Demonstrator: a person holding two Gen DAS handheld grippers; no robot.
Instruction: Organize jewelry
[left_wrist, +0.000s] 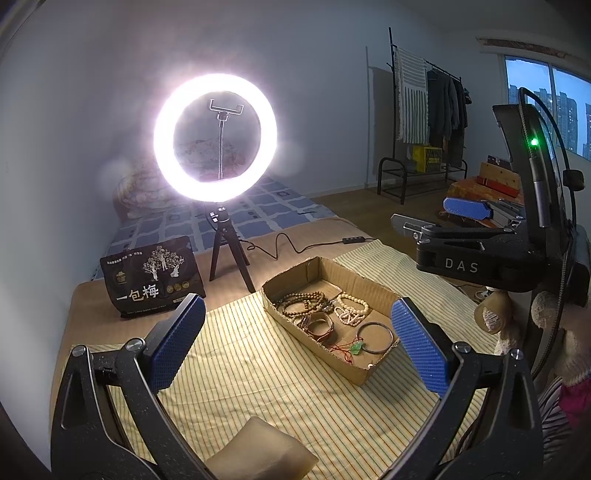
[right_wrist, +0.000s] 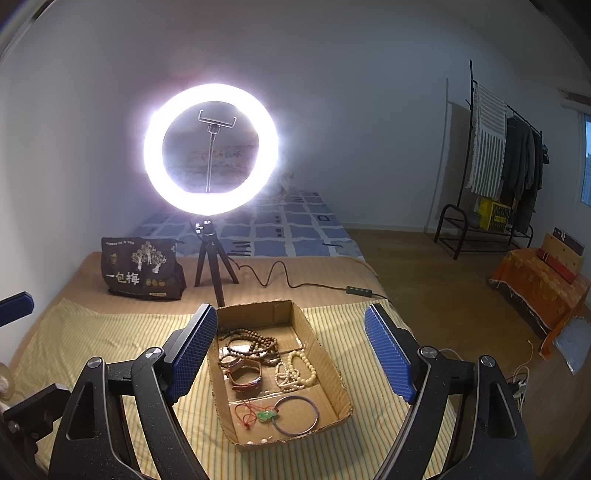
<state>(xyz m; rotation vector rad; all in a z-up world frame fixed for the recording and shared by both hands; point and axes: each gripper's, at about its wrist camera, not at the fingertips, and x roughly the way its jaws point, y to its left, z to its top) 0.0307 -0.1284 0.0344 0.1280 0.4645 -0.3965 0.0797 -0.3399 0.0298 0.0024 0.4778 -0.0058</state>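
An open cardboard tray (left_wrist: 369, 286) (right_wrist: 338, 380) sits on a yellow striped cloth (left_wrist: 258, 369) (right_wrist: 110, 339). It holds brown bead strings (left_wrist: 304, 301) (right_wrist: 251, 345), white bead strings (left_wrist: 352, 308) (right_wrist: 297, 371), brown bangles (left_wrist: 319, 325) (right_wrist: 245, 374), a thin dark bangle (left_wrist: 375, 338) (right_wrist: 295, 415) and a green pendant on red cord (left_wrist: 356, 347) (right_wrist: 266, 415). My left gripper (left_wrist: 297, 345) is open and empty above the cloth, left of the tray. My right gripper (right_wrist: 291, 354) is open and empty, held over the tray; it also shows in the left wrist view (left_wrist: 436, 216).
A lit ring light (left_wrist: 215, 137) (right_wrist: 210, 149) on a small tripod stands behind the tray, its cable (left_wrist: 295, 247) (right_wrist: 280, 275) trailing right. A dark snack bag (left_wrist: 153, 282) (right_wrist: 142, 271) stands at the back left. A clothes rack (left_wrist: 428, 110) (right_wrist: 506, 162) stands far right.
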